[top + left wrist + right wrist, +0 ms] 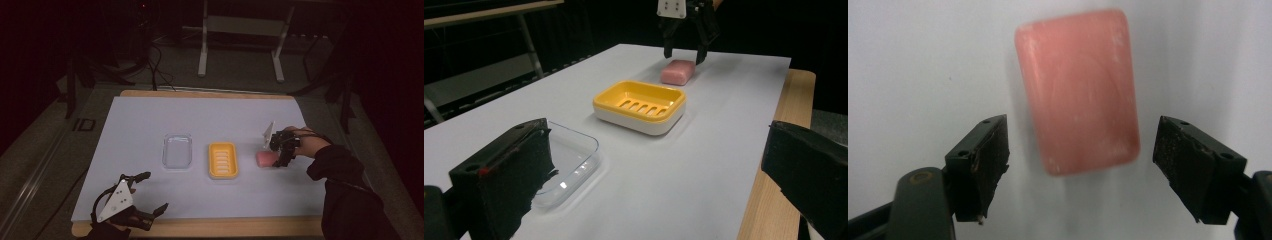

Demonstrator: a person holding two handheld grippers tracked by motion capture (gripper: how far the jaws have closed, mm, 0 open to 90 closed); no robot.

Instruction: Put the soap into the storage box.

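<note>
A: Right gripper point(279, 150) poised above the pink soap bar point(1079, 90), pointing straight down, jaws parted with a pad on either side and neither one touching it.

B: And the bar lies flat on the white table sheet point(150, 120), just to the right of the yellow soap dish point(223, 160). My guess is the dish is its destination, slots ready to drain it.

A: Left gripper point(142, 197)?

B: Jaws spread wide, holding nothing, parked at the near edge. The clear lid point(177, 151) lies just left of the dish, probably set aside for covering later
</note>
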